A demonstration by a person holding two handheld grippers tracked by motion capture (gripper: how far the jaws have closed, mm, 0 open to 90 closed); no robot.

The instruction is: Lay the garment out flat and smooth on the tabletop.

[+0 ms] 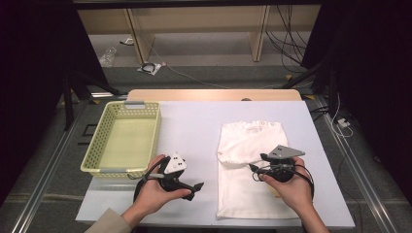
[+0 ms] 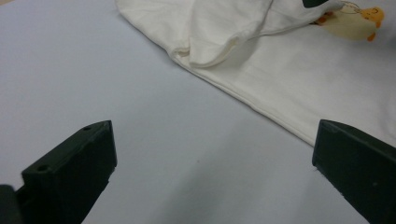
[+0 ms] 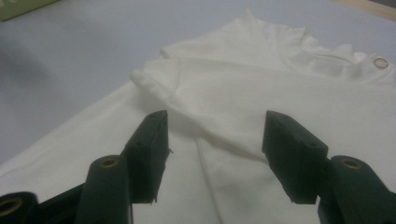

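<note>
A small white shirt (image 1: 243, 194) lies flat on the right half of the table, its neck toward the far side and one sleeve (image 1: 231, 156) folded in over the body. In the left gripper view the shirt (image 2: 261, 56) shows a yellow duck print (image 2: 355, 23). My left gripper (image 1: 197, 187) is open over bare table just left of the shirt's hem side, its jaws (image 2: 212, 135) wide apart with nothing between them. My right gripper (image 1: 254, 171) hovers open over the shirt near the folded sleeve, and its jaws (image 3: 215, 126) hold nothing.
A pale yellow-green plastic basket (image 1: 104, 145) with nothing in it stands at the left of the table. The light grey table cover (image 1: 194, 126) is bare between basket and shirt. A snap button (image 3: 380, 62) sits at the shirt's neckline.
</note>
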